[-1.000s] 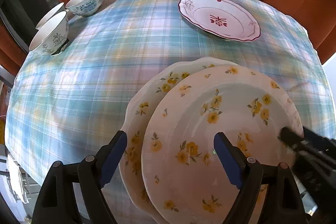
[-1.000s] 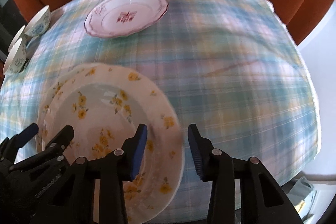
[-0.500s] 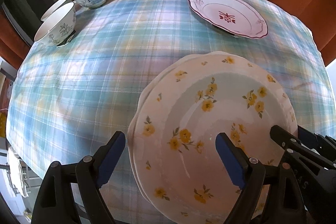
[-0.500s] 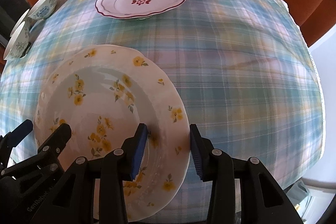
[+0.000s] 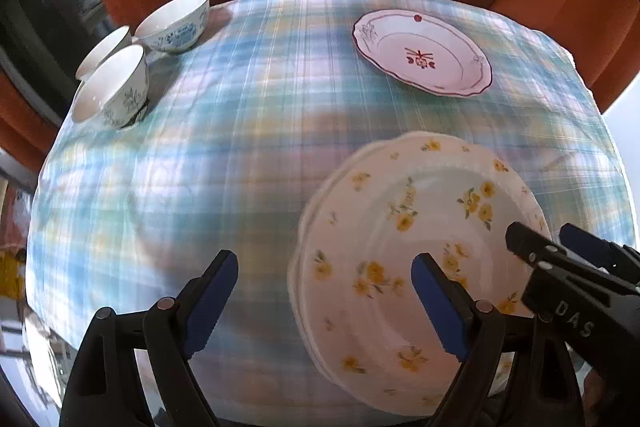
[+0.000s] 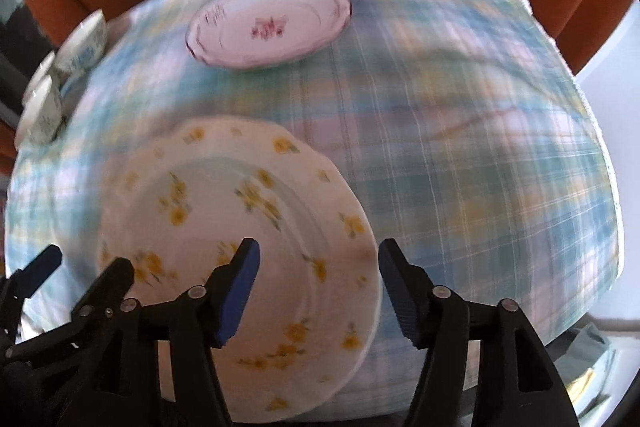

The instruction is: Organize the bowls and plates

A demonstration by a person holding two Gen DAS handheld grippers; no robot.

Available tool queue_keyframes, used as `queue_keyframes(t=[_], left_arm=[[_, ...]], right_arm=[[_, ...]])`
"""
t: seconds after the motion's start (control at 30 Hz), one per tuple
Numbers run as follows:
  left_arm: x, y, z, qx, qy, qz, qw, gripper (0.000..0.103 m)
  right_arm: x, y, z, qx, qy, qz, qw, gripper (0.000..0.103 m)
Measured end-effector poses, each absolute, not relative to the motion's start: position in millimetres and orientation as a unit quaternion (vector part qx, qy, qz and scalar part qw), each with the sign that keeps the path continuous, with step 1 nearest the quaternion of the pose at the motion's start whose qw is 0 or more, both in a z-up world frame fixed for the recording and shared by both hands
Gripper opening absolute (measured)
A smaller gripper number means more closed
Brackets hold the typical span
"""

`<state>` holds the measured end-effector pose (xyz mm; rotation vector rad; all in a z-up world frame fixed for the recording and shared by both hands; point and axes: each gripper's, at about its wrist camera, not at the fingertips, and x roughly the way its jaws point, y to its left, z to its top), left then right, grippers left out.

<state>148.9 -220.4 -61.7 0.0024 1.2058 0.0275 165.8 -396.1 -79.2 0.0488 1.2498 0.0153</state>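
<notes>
Left to right, what's changing rn: the three bowls [image 5: 132, 67] are sitting at the far left edge of the surface [image 5: 248, 131], bunched together, untouched. The left claw [image 5: 324, 303] is hanging wide open w/ nothing between its pads, over bare cloth just left of the plates; a sec ago it was framing the plate rim, so it's been drifting off to the left and up.

Middle-right: the yellow-flower plate [image 6: 240, 227] is now lying squarely on its twin, only a sliver of the lower rim showing, vs. clearly offset before. The right claw [image 6: 318, 291] has just been opening, pads coming off the plate's right rim, so released.

Imo that stack's done. The red-pattern plate [image 5: 422, 57] is sitting alone at the far side, prob next, then the bowls.
</notes>
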Motion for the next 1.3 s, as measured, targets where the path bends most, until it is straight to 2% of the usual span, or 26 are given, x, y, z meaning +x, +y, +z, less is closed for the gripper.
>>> queue_keyframes(t=[0.33, 0.87, 1.0, 1.3], left_arm=[[169, -189, -33, 0.014, 0.538, -0.051, 0.841, 0.092], [258, -224, -13, 0.008, 0.487, -0.033, 0.873, 0.091], [288, -234, -19, 0.019, 0.476, -0.014, 0.879, 0.091], [334, -259, -62, 0.002, 0.487, 0.000, 0.874, 0.089]], right_arm=[[169, -361, -38, 0.059, 0.538, -0.031, 0.840, 0.068], [252, -371, -5, 0.056, 0.472, -0.001, 0.880, 0.068], [289, -384, -14, 0.065, 0.462, 0.014, 0.885, 0.079], [345, -401, -48, 0.059, 0.470, 0.020, 0.880, 0.079]])
